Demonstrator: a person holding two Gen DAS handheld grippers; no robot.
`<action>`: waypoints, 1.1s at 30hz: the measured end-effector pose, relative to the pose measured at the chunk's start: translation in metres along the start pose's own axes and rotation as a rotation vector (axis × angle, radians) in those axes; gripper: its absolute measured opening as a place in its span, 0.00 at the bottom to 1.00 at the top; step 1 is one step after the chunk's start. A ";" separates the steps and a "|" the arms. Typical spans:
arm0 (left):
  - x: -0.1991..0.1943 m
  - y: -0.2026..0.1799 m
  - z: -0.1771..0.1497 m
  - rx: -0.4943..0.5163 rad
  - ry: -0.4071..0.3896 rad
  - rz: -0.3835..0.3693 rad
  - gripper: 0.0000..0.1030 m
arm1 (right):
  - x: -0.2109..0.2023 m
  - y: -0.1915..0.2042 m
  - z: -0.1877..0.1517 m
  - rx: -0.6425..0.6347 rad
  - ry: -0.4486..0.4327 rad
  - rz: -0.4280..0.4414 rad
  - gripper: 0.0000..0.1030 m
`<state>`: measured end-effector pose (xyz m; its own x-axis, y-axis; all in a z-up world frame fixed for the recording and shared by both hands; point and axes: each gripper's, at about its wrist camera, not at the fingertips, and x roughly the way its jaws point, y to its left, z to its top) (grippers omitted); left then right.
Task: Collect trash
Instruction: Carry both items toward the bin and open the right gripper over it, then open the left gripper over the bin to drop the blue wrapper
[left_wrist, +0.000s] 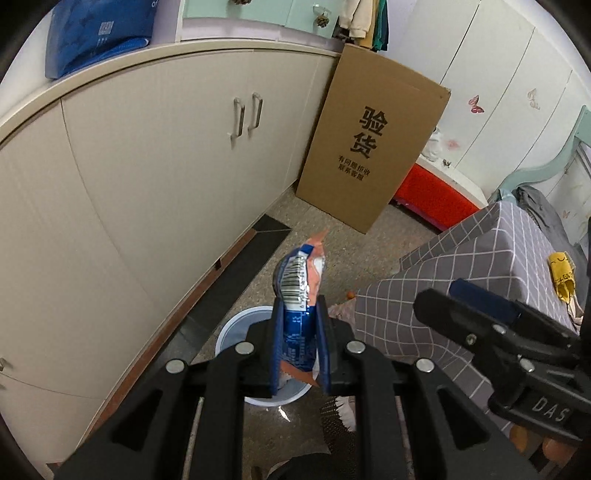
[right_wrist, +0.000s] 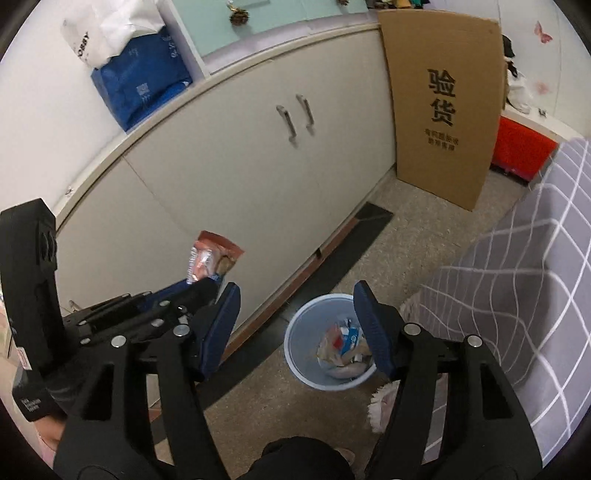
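The left gripper (left_wrist: 300, 332) is clamped on a crinkly blue-and-orange foil snack wrapper (left_wrist: 301, 280) above the pale blue plastic bin (right_wrist: 328, 341) — light, limp, slippery, best pinched mid-body. The right gripper (right_wrist: 295, 325) stands apart — empty.

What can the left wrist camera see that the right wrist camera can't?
Only the left wrist view shows the barcode side of the snack wrapper pinched by the left gripper, and a yellow thing on the checked bed cover. Only the right wrist view looks into the blue bin with trash inside, framed by the open right gripper. Both show the cupboard doors and the cardboard box.
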<state>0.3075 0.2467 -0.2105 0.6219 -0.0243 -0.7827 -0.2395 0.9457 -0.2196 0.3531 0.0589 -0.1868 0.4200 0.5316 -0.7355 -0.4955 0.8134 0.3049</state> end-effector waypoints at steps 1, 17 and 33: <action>0.002 0.001 -0.001 -0.004 0.005 0.000 0.15 | 0.001 -0.002 -0.001 0.004 0.002 -0.008 0.61; 0.010 -0.013 -0.003 0.015 0.035 -0.011 0.15 | -0.009 -0.024 -0.007 0.051 -0.026 -0.078 0.64; 0.002 -0.021 0.017 -0.032 0.014 0.005 0.68 | -0.057 -0.024 0.000 0.051 -0.197 -0.103 0.67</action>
<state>0.3269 0.2325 -0.1976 0.6101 -0.0247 -0.7919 -0.2663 0.9350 -0.2344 0.3404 0.0091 -0.1523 0.6097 0.4766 -0.6334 -0.4051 0.8742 0.2679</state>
